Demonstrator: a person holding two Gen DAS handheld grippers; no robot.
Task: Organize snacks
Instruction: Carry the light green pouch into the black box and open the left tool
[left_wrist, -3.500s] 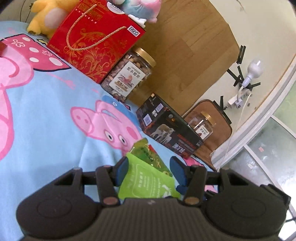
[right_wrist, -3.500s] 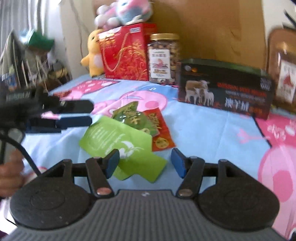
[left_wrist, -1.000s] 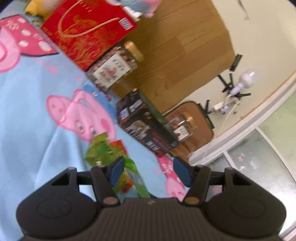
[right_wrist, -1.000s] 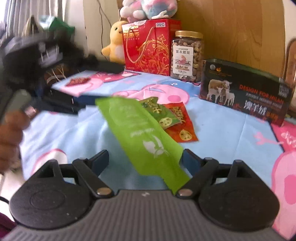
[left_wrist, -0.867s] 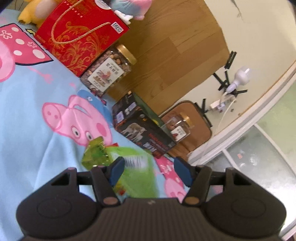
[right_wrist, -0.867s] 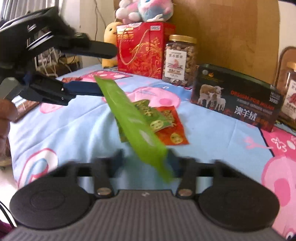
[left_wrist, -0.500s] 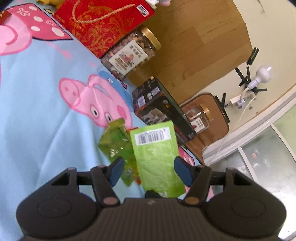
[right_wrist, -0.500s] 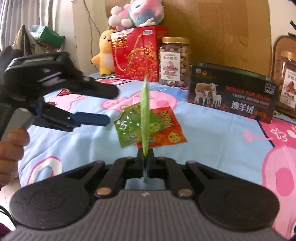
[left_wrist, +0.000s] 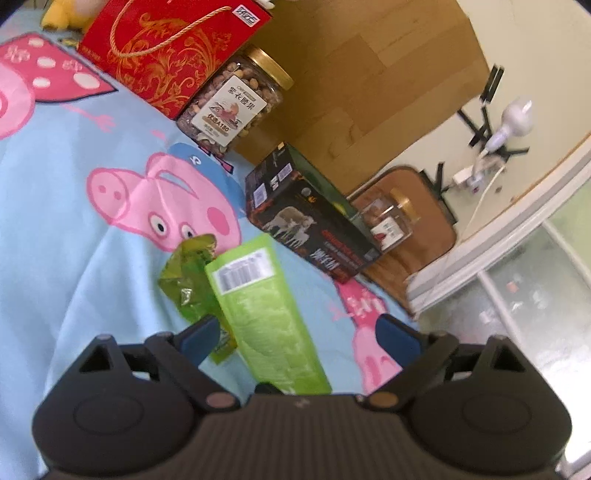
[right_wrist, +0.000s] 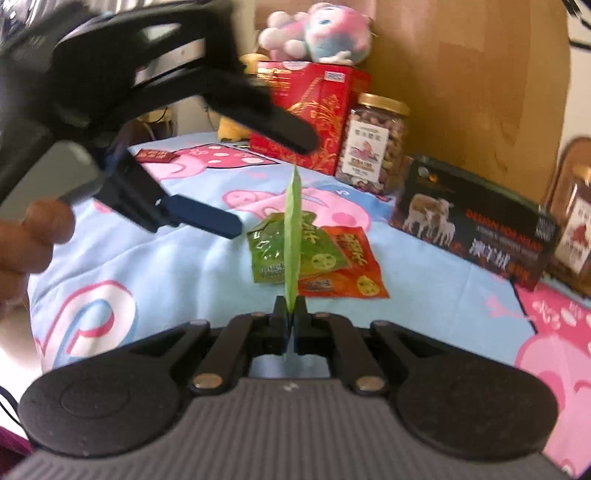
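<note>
My right gripper (right_wrist: 290, 306) is shut on the lower end of a light green snack packet (right_wrist: 293, 236), which stands upright and edge-on above the bed. In the left wrist view the same packet (left_wrist: 266, 314) shows its barcode side between the fingers of my left gripper (left_wrist: 299, 334). Those jaws are opening and their pads stand clear of the packet. The left gripper (right_wrist: 269, 184) hangs at the left of the right wrist view. A darker green packet (right_wrist: 269, 251) and a red-orange packet (right_wrist: 347, 266) lie overlapping on the cartoon-pig sheet (left_wrist: 74, 221).
Along the wooden headboard stand a red gift box (left_wrist: 166, 48), a nut jar (left_wrist: 236, 103), a black box (left_wrist: 306, 229) and a second jar (left_wrist: 388, 221). A plush toy (right_wrist: 317, 40) sits on the gift box. A small red packet (right_wrist: 155, 155) lies far left. A person's hand (right_wrist: 33, 236) holds the left gripper.
The right jaws closed on the light green packet and turned it edge-on. The left jaws, which carried it before, have spread wide and no longer press it.
</note>
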